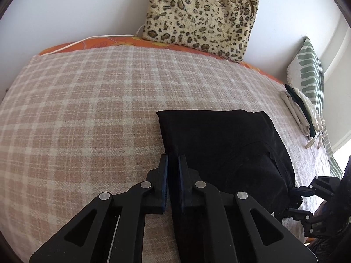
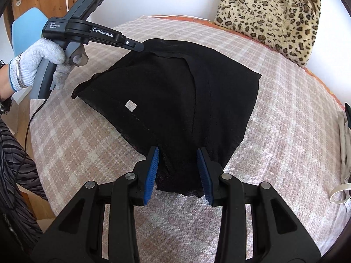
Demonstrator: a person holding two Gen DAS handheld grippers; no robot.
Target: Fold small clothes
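The left claw (image 1: 172,161) has its two blue-padded fingers drawn nearly together, pinching a black fold between them. In the right wrist view it reaches in from the left side of the bed, tips angled downward, gripped by a gloved hand (image 2: 41,61) with bracelets at the wrist. The right claw (image 2: 178,156) has its fingers spread wide apart, low over the near edge of the bed.
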